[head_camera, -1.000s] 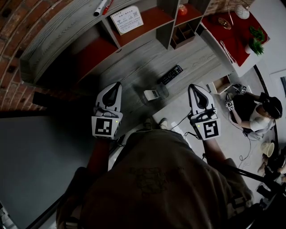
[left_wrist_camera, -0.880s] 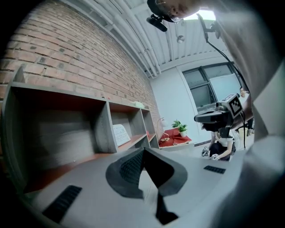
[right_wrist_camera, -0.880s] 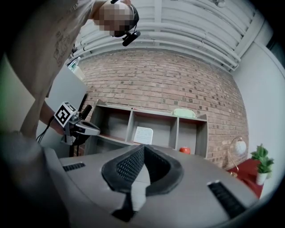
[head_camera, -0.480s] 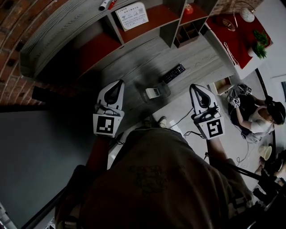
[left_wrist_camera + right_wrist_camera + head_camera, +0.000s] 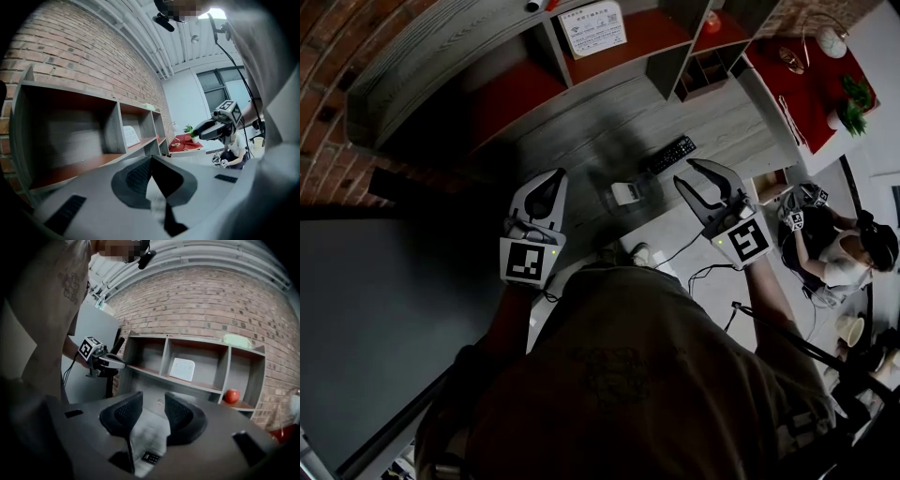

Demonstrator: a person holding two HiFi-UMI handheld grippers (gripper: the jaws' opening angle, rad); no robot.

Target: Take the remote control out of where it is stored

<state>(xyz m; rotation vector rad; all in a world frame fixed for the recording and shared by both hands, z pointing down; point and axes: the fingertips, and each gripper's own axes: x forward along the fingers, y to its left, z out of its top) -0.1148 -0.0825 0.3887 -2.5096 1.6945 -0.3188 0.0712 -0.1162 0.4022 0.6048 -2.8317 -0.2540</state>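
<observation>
**Both tongs empty, remote on desk**

Desk (image 5: pixel 581 141), upper centre: bare top open between the tongs, its near edge close by them. Left gripper (image 5: pixel 551 178), centre left: clenched, empty. Right gripper (image 5: pixel 688 173), centre right: jaws just been opening, nothing between. Remote (image 5: pixel 670 155) flat on desk, just past its tips.
</observation>
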